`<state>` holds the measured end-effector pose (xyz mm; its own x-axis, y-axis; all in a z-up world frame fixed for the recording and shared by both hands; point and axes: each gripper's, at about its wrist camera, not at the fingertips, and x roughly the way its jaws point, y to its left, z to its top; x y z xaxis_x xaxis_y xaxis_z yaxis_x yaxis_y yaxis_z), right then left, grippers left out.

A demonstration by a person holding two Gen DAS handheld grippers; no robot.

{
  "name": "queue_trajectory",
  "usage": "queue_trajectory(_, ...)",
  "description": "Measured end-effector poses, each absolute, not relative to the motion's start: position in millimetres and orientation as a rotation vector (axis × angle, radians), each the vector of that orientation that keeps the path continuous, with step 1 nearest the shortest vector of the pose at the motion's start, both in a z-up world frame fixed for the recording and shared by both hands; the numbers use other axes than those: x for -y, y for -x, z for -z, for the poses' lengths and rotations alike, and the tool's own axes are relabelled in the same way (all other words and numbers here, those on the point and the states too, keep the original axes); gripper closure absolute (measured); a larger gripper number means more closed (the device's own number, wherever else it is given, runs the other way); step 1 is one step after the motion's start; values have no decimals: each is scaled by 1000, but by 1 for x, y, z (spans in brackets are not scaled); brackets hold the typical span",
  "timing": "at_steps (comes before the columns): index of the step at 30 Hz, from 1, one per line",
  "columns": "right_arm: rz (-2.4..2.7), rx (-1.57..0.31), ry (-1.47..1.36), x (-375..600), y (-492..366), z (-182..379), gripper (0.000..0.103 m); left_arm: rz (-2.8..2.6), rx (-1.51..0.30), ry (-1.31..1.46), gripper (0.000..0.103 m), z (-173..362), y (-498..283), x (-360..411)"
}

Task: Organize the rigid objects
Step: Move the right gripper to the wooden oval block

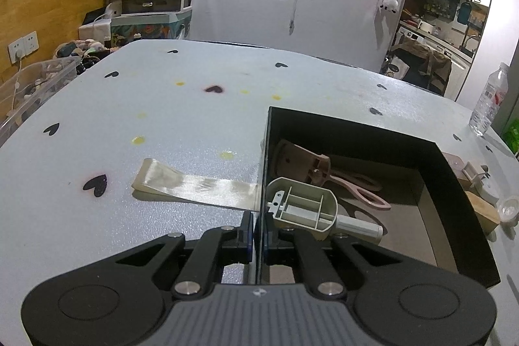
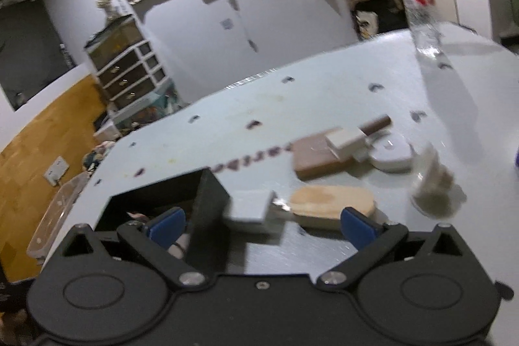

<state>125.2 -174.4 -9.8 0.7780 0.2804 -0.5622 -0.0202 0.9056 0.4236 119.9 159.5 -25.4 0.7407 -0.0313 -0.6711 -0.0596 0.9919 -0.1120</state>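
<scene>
My left gripper [image 1: 259, 232] is shut on the left wall of a black open box [image 1: 356, 132] on the white table. Inside the box lie a grey-green plastic scoop-like tool [image 1: 305, 206] and a pink handled tool [image 1: 301, 164]. In the blurred right wrist view my right gripper [image 2: 262, 224] is open, its blue pads [image 2: 168, 222] wide apart. It hangs over the box's right wall [image 2: 207, 209], and no pad presses on anything. Just beyond it, outside the box, lies an oval wooden piece [image 2: 331, 203].
Right of the box sit a brown block [image 2: 318, 154], a white rectangular part [image 2: 345, 140], a white round disc [image 2: 391, 153] and a small glass jar [image 2: 431, 184]. A water bottle [image 1: 489, 99] stands at the far right edge. A cream ribbon tab [image 1: 194, 184] lies left of the box.
</scene>
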Motion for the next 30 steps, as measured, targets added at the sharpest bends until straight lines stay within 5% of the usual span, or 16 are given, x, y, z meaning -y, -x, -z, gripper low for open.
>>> queue_trajectory(23, 63, -736, -253, 174, -184, 67, 1, -29, -754, 161, 98, 24, -122, -162)
queue_trajectory(27, 50, -711, -263, 183, -181, 66, 16, -30, -755, 162, 98, 23, -122, -162)
queue_trajectory(30, 23, -713, -249, 193, -175, 65, 18, -28, -757, 165, 97, 23, -123, -162)
